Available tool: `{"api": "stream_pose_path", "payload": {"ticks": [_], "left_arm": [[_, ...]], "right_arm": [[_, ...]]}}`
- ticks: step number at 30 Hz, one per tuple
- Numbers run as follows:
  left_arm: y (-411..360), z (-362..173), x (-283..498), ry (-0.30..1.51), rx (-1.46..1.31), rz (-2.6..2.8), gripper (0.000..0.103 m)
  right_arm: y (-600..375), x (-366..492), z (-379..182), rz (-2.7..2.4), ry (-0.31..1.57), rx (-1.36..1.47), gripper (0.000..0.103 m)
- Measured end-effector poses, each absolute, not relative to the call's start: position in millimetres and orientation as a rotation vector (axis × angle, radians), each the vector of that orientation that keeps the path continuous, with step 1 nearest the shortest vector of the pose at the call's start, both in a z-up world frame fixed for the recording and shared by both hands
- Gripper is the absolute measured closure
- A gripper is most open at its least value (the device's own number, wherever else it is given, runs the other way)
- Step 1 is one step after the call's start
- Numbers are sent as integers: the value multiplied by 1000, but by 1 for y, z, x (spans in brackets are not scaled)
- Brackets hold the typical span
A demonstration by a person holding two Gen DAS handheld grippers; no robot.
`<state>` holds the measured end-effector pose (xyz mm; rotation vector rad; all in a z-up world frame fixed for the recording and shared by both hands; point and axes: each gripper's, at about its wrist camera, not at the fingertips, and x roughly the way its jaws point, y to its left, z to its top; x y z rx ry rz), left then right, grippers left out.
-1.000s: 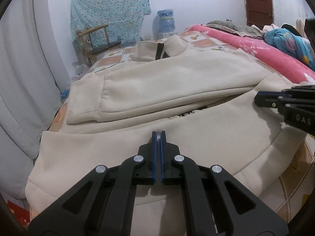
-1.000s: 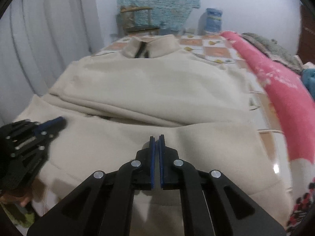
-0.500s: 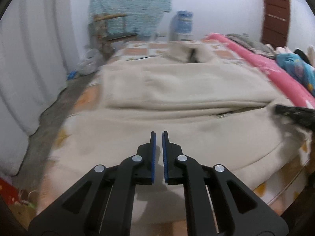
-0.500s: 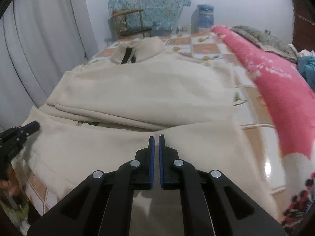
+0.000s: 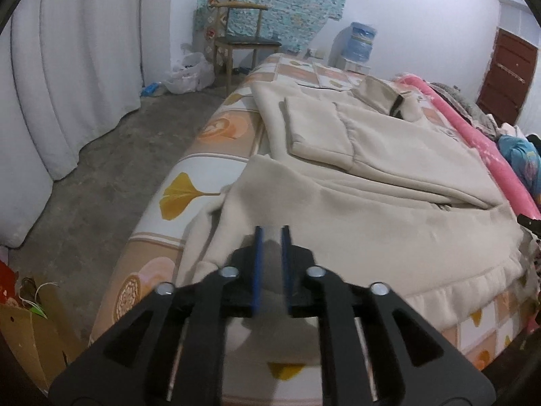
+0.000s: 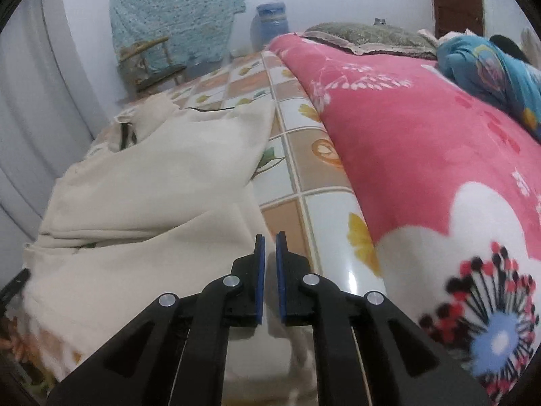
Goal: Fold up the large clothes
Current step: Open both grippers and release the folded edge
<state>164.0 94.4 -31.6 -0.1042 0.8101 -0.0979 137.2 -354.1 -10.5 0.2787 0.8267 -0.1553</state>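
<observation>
A bed covered in a tiled sheet with orange squares and yellow leaf prints fills most of both views. A large cream jacket lies spread flat across it, collar at the far end, hem along the near edge. One sleeve is folded in across the chest, and the jacket's near left corner droops over the side of the bed.

In the right wrist view, a thick pink floral blanket lies to the right of the jacket, with a strip of bare sheet between them. A blue bundle of clothing rests on the blanket's far right end.

White curtains hang along the left wall above a bare concrete floor. A teal patterned cloth hangs on the far wall behind a wooden chair. A blue water jug stands right of the chair, and a dark red door sits at far right.

The left gripper hovers over the jacket's near left part, its blue-padded jaws narrowly apart and holding nothing. The right gripper sits at the jacket's near right edge, jaws also slightly parted and empty.
</observation>
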Motion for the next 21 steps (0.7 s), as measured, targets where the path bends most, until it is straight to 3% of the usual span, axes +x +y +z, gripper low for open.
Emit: {"api": "stream_pose_path", "payload": {"ticks": [2,4,5,7,11,12,16,21], "left_arm": [[91,-24,155,794,-85,-115,69],[85,-16,143,777,-64,-151,48],[79,-13,138,778,-48,-173,43],[67,-12,132,798,-28,-214,28],[37,-34,127,881,120,-206,22],[33,-39,126,881,156,-184,16],[48,-40,129,897,59,-184,16],[50,-41,128,896,62,-180,15]], "right_arm": [[-346,123,0,-101,817,276,92],[-329,112,7,-53,814,227,57],[-322,108,9,-34,810,202,51],[-295,99,9,32,815,119,49],[-268,98,-11,28,865,-7,41],[-271,103,-23,-3,911,-10,41],[-281,108,-21,-16,941,86,41],[-243,103,5,86,842,41,39]]}}
